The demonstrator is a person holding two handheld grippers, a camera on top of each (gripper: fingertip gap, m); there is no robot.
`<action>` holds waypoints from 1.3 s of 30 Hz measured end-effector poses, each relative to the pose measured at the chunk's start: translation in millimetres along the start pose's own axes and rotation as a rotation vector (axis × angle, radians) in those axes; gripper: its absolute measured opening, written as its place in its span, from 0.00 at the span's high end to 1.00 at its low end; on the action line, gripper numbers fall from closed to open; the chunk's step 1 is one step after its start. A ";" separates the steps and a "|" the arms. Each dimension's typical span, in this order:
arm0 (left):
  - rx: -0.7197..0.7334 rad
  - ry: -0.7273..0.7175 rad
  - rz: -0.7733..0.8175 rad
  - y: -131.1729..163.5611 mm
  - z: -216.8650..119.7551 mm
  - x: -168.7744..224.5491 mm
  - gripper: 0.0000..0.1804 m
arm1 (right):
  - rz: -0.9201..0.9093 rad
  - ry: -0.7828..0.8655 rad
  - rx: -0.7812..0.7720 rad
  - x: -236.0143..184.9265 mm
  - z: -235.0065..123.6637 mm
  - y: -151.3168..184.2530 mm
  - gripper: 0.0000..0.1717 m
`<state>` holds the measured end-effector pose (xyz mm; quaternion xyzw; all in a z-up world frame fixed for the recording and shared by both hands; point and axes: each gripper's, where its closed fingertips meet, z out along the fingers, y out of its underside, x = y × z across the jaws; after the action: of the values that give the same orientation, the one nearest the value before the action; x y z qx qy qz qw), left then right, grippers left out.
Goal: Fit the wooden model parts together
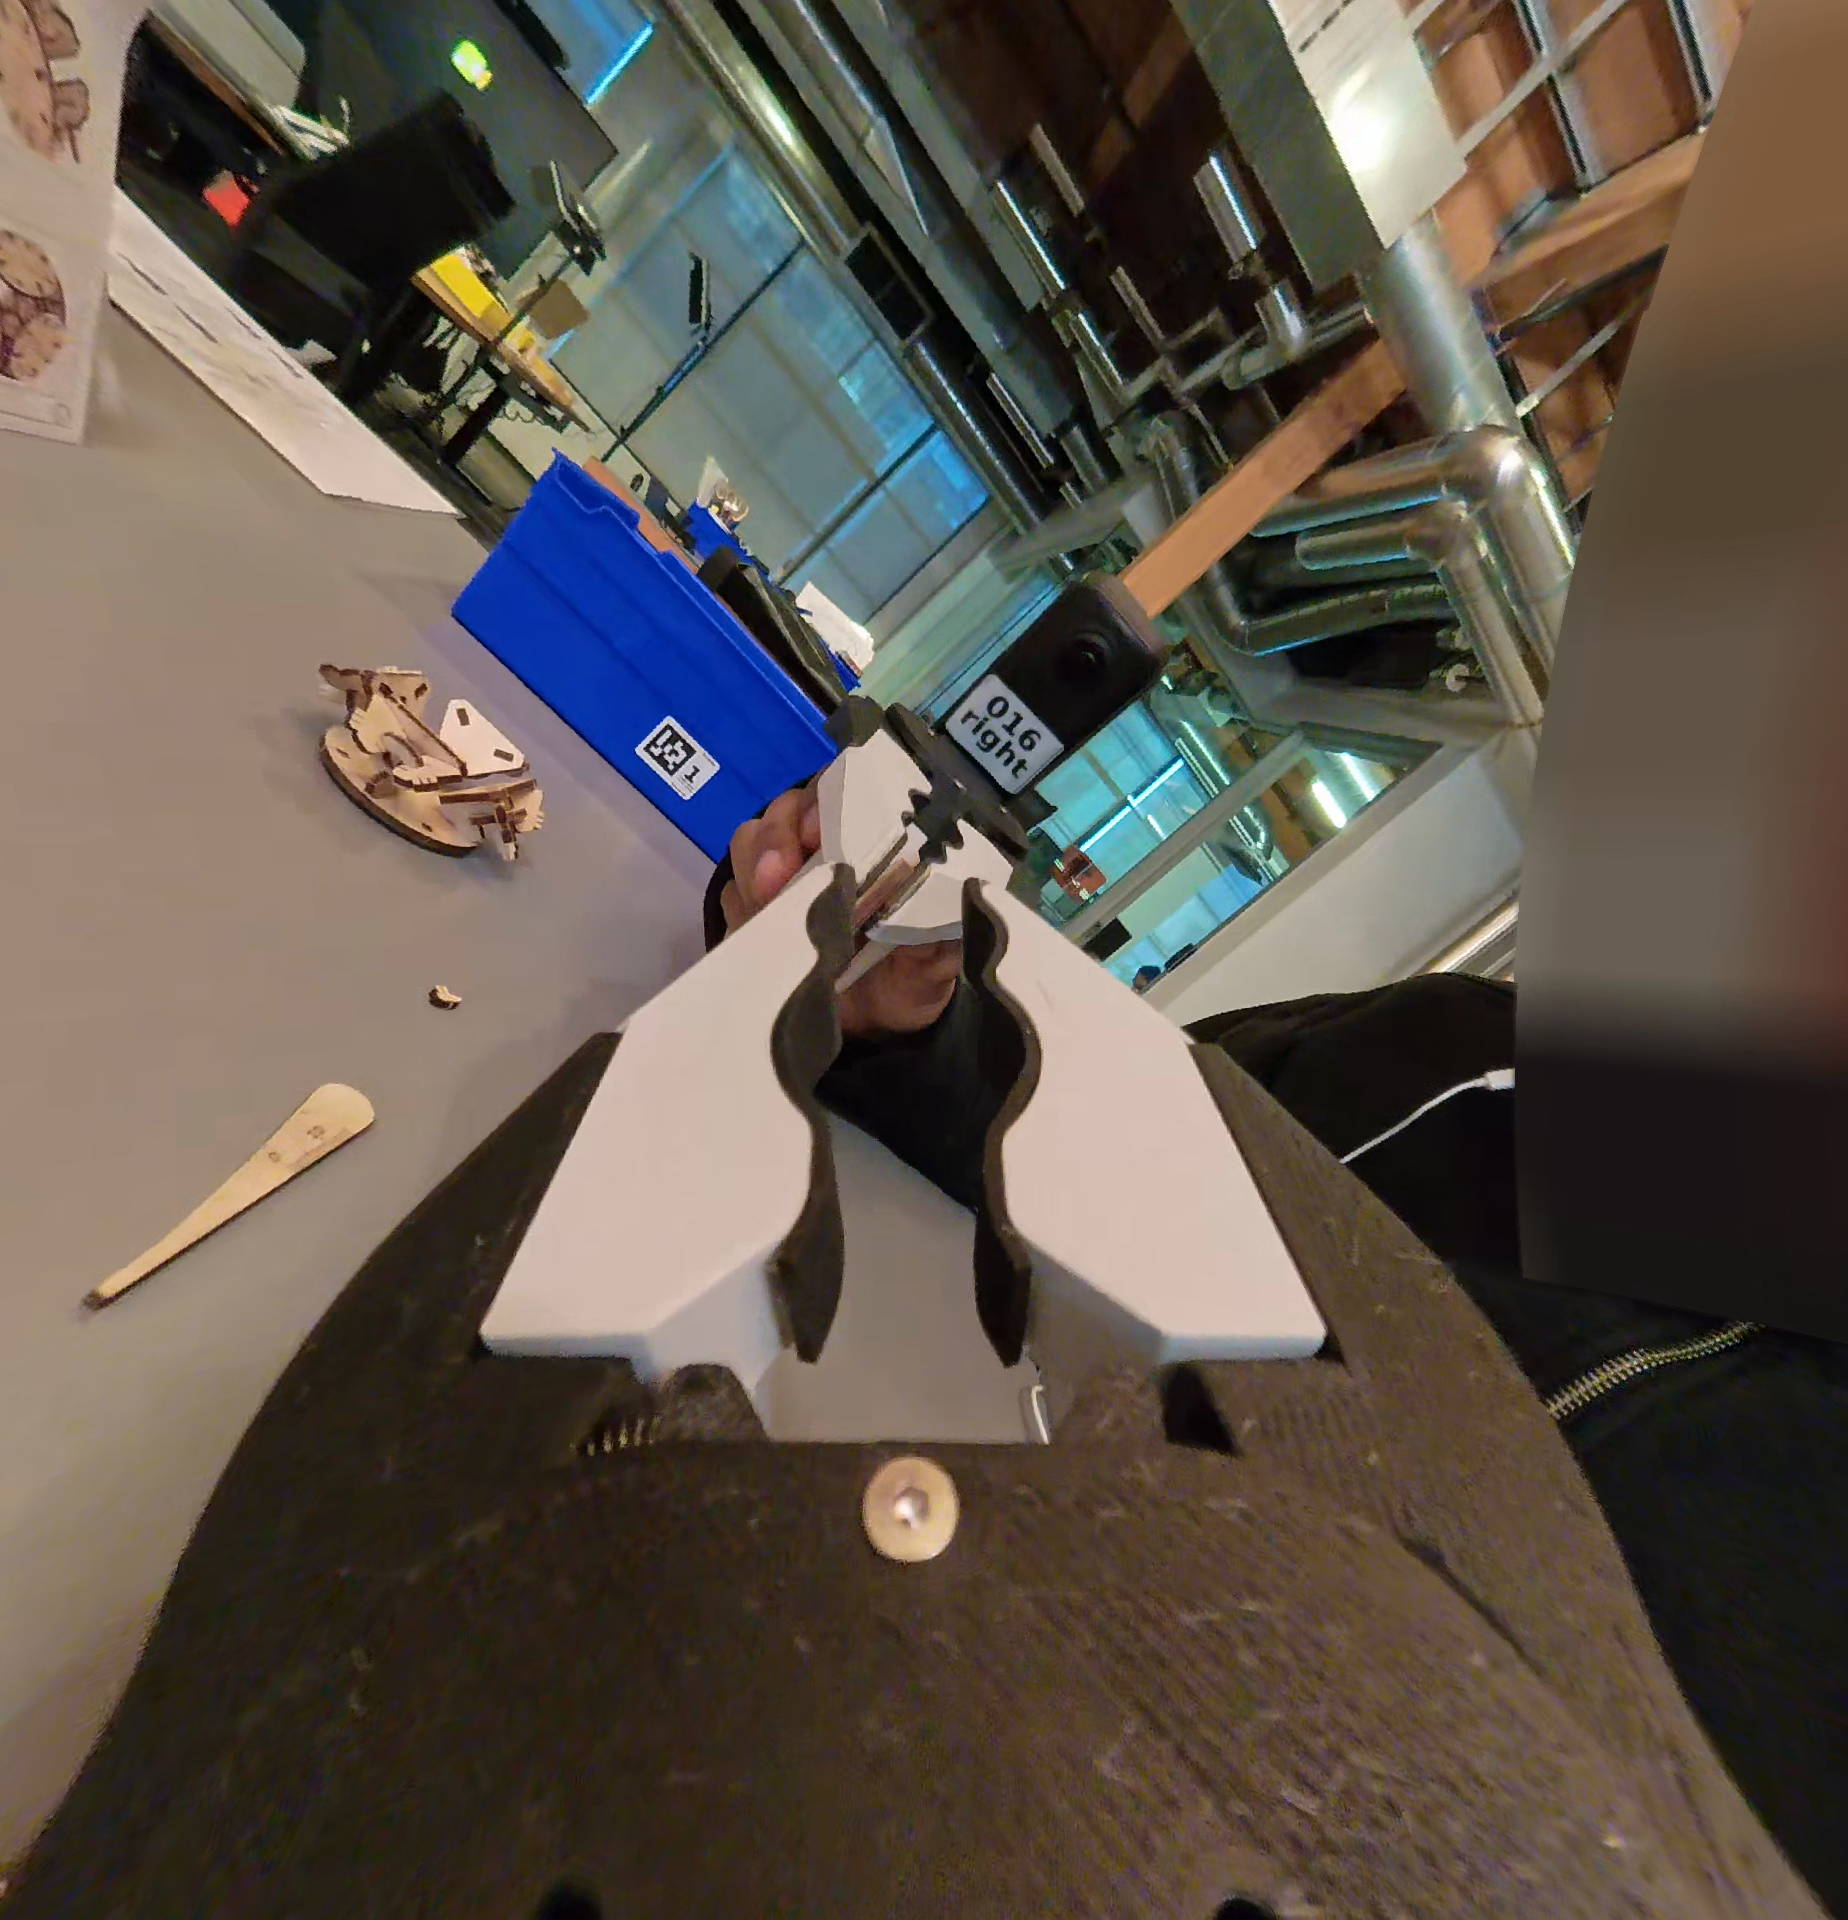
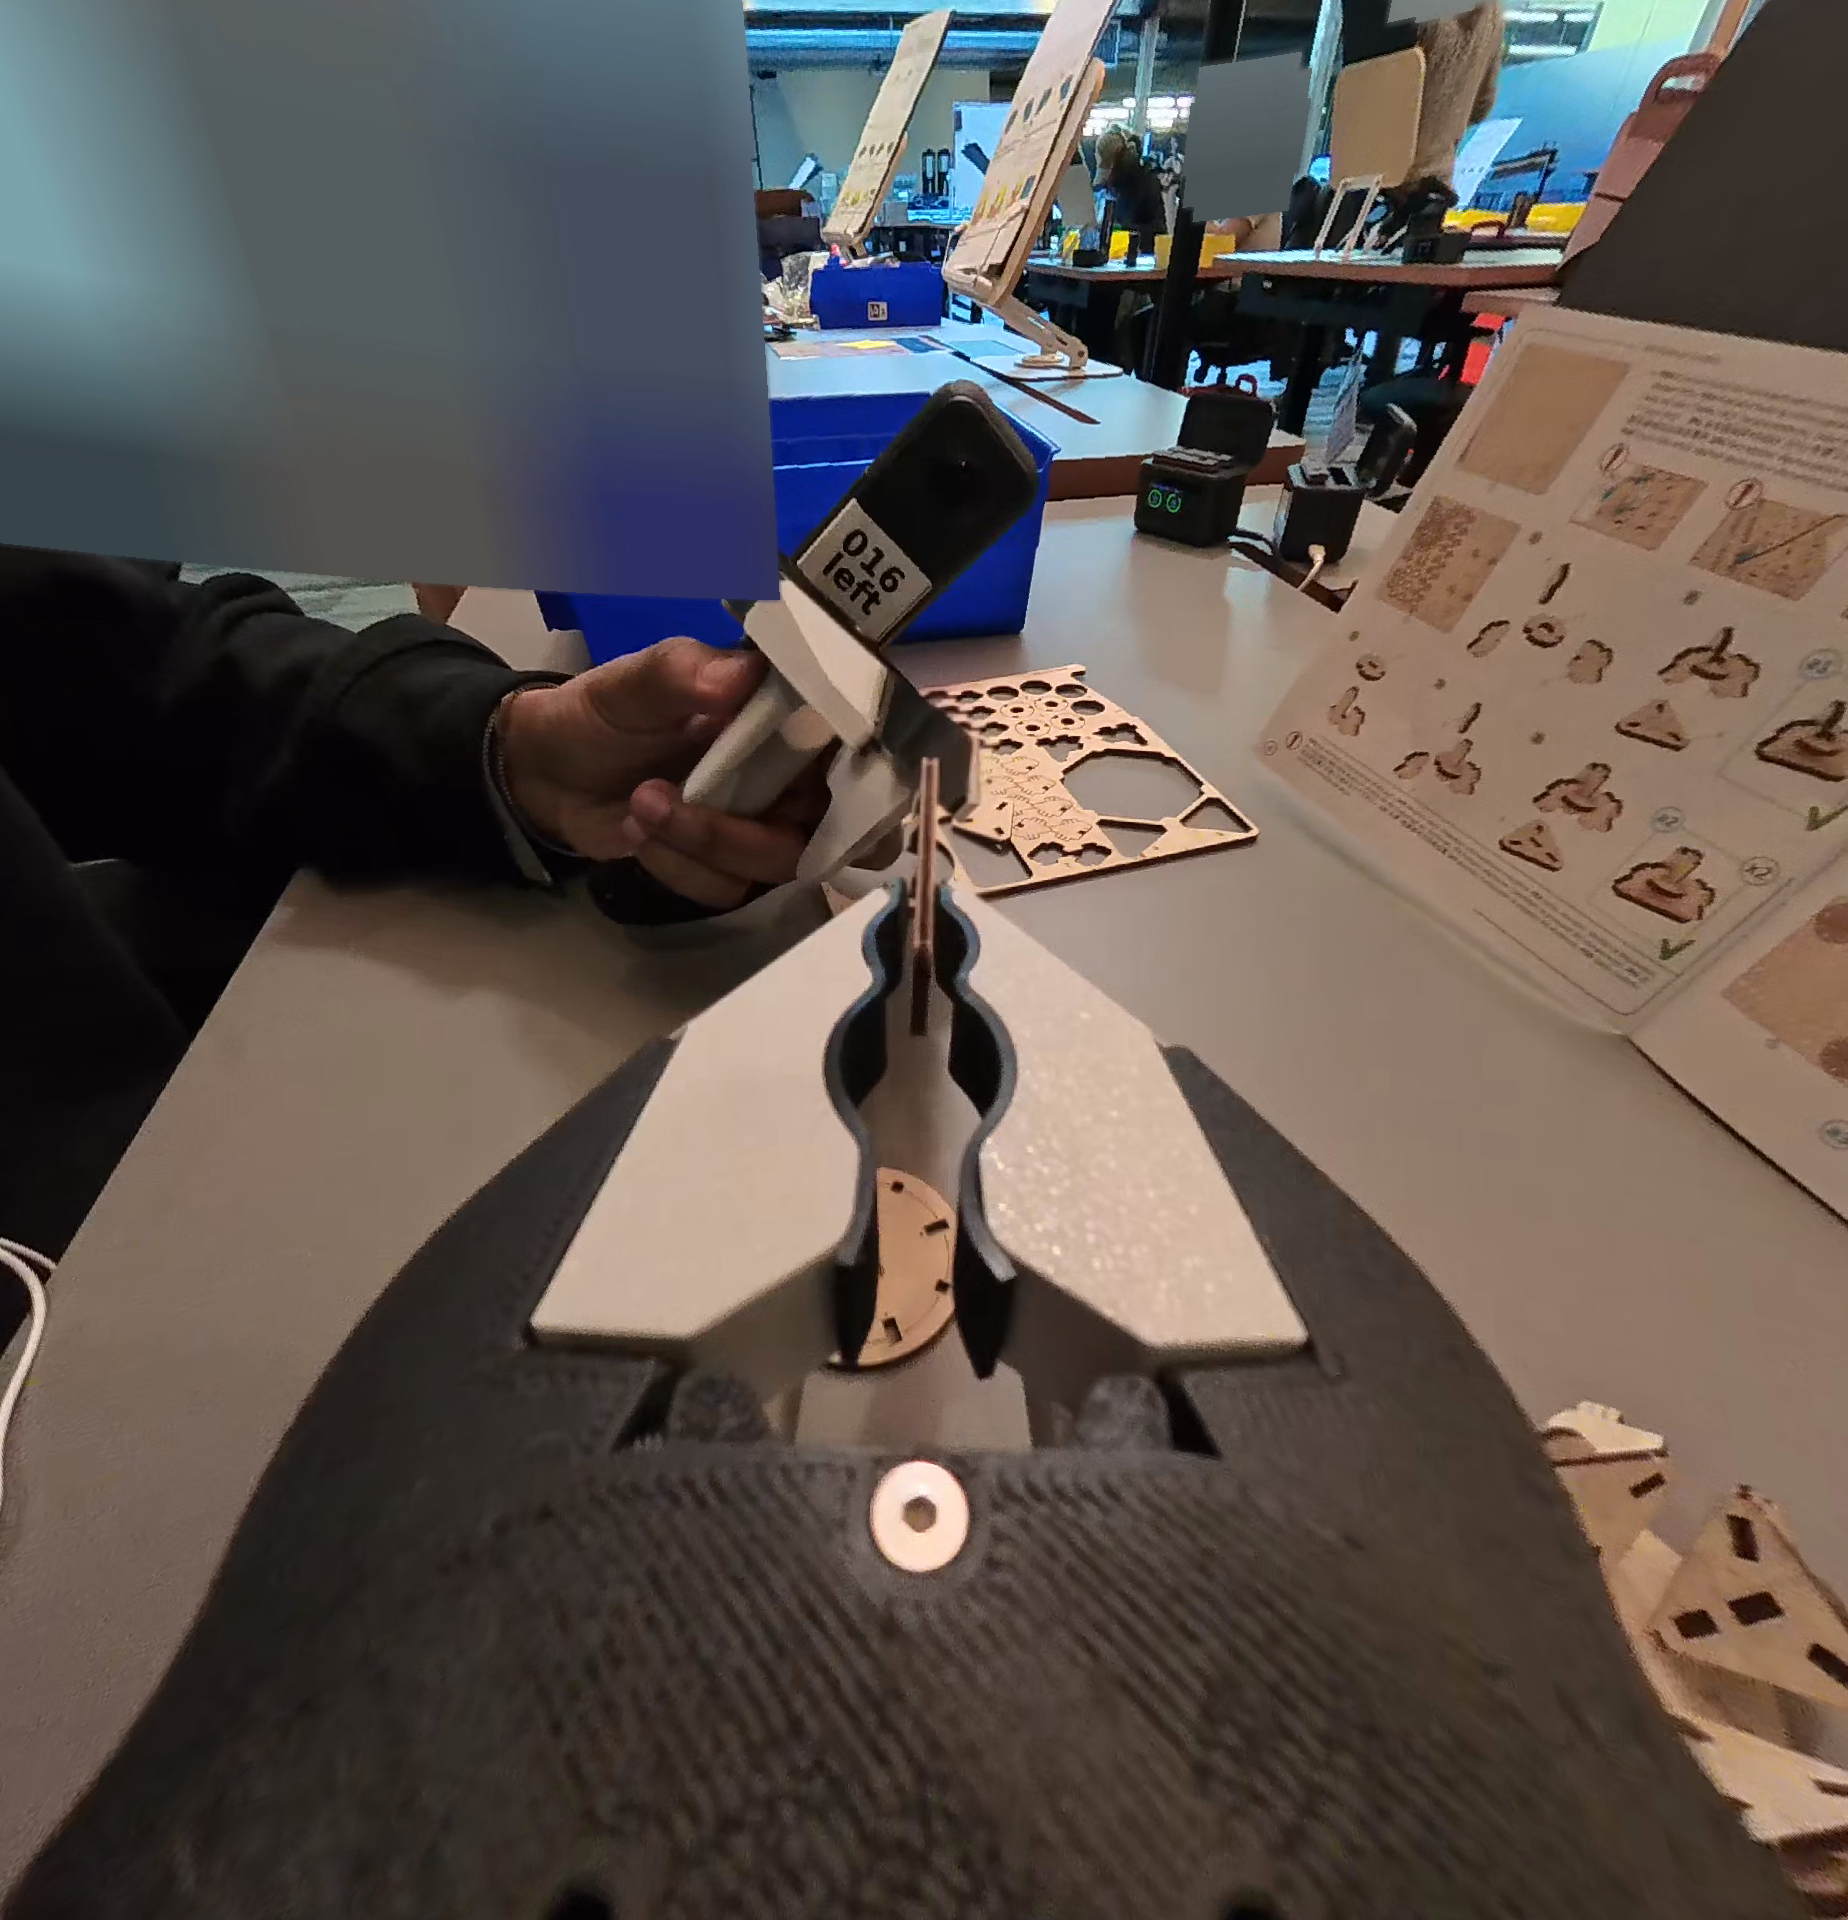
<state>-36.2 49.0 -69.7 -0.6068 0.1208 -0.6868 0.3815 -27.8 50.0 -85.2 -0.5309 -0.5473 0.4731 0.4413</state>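
Note:
My right gripper (image 2: 922,906) is shut on a thin flat wooden piece (image 2: 924,831), held edge-on and sticking out past the fingertips. My left gripper (image 1: 909,894) is open and faces the right gripper (image 1: 904,821) tip to tip above the grey table (image 1: 224,935). The end of the wooden piece (image 1: 873,896) reaches in between the left pads, close to the left one, and a clear gap stays beside the other pad. In the right wrist view the left gripper (image 2: 889,790) is held by a hand (image 2: 629,758) just behind the piece's far end.
A blue bin (image 1: 629,665), a part-built wooden model (image 1: 421,758), a wooden stick (image 1: 245,1184) and a small wooden bit (image 1: 444,997) lie on the table. A cut-out wooden sheet (image 2: 1096,779), an instruction sheet (image 2: 1585,665), a wooden disc (image 2: 904,1268) and loose wooden parts (image 2: 1730,1621) are nearby. My two grippers' fingertips are within a few centimetres of each other. Between my right fingertips and the wooden disc (image 2: 904,1268) there is roughly 10 cm.

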 end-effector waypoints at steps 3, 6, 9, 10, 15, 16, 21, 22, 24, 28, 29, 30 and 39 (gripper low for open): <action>-0.011 -0.021 0.017 1.9 0.2 -3.1 0.93 | 0.057 -0.025 0.010 -0.2 1.2 0.8 0.99; -0.017 -0.012 0.041 2.0 0.1 -0.8 0.94 | 0.197 -0.090 0.057 0.0 0.2 -1.9 0.99; -0.009 0.011 0.056 1.2 1.1 3.7 0.93 | 0.375 -0.183 0.111 0.0 -1.2 -4.5 0.98; -0.008 0.015 0.064 1.0 1.5 4.9 0.92 | 0.430 -0.212 0.131 0.0 -1.5 -5.5 0.99; -0.015 -0.016 0.114 1.4 2.3 3.8 0.97 | 0.580 -0.295 0.190 -1.2 -1.6 -8.7 0.99; -0.020 -0.024 0.124 2.1 2.4 2.9 0.98 | 0.592 -0.304 0.197 -1.6 -1.8 -9.5 0.99; -0.038 -0.032 0.152 4.8 3.3 3.2 0.99 | 0.636 -0.325 0.228 0.1 -4.5 -13.0 0.99; -0.041 -0.035 0.156 5.4 3.6 3.0 0.99 | 0.643 -0.328 0.230 0.5 -4.9 -13.1 0.99; -0.042 -0.040 0.163 5.4 3.5 2.7 0.99 | 0.649 -0.330 0.230 0.6 -4.7 -12.7 0.99; -0.054 -0.068 0.224 5.8 3.3 3.5 1.00 | 0.644 -0.328 0.232 0.0 -4.8 -13.9 0.99; -0.060 -0.076 0.245 6.1 3.4 3.9 1.00 | 0.642 -0.329 0.233 -0.3 -4.8 -14.3 0.99; -0.064 -0.082 0.262 6.3 3.5 4.4 1.00 | 0.641 -0.330 0.234 -0.5 -5.0 -14.7 0.99; -0.085 -0.117 0.331 7.7 2.6 3.3 1.00 | 0.618 -0.313 0.212 -1.8 -4.1 -14.0 0.99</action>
<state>-30.7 42.4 -71.4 -0.6332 0.2257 -0.5723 0.4697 -26.0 48.6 -70.7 -0.5437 -0.3698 0.7138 0.2412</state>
